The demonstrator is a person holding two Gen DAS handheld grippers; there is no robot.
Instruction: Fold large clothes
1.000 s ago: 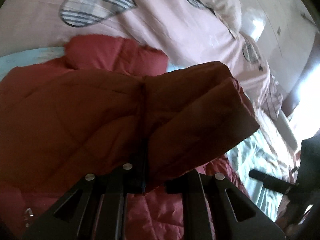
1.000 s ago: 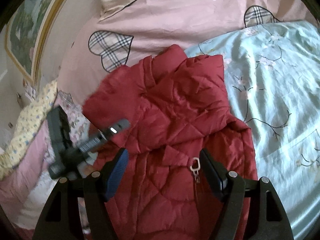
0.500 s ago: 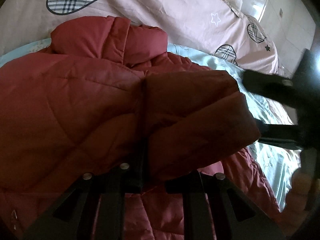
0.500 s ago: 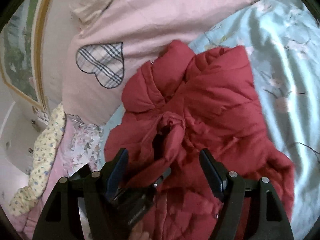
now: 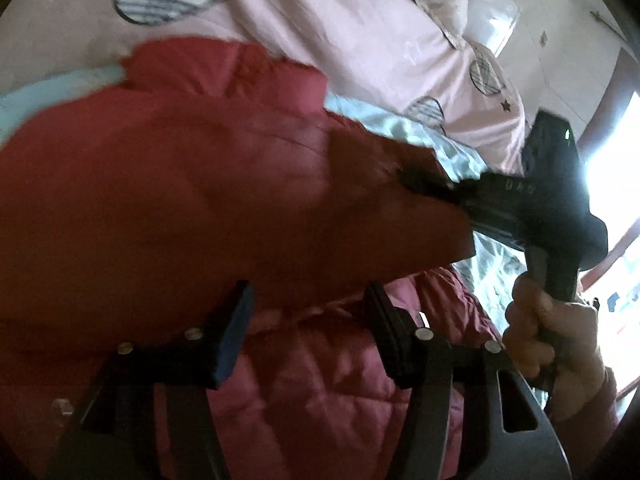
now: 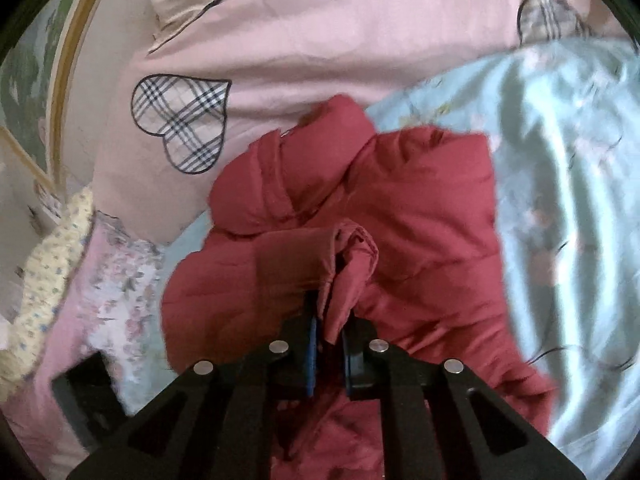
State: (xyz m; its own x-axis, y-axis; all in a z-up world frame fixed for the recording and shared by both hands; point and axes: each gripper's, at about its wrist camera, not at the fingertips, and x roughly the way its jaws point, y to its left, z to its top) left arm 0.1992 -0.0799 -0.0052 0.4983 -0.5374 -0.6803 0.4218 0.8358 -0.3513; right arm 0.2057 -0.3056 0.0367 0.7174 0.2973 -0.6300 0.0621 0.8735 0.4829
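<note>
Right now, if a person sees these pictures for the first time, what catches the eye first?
The big red quilted jacket fills the middle of both views, lying on a light blue floral sheet. The right tongs are shut on a bunched sleeve end of it, while the left tongs stand open just below that lifted sleeve. Behind lies a pink duvet with plaid hearts.

Jacket (image 6: 420, 208): red, quilted. Duvet (image 6: 340, 32): pink, plaid hearts. Sheet (image 6: 568, 168), frame right: pale blue, floral.
</note>
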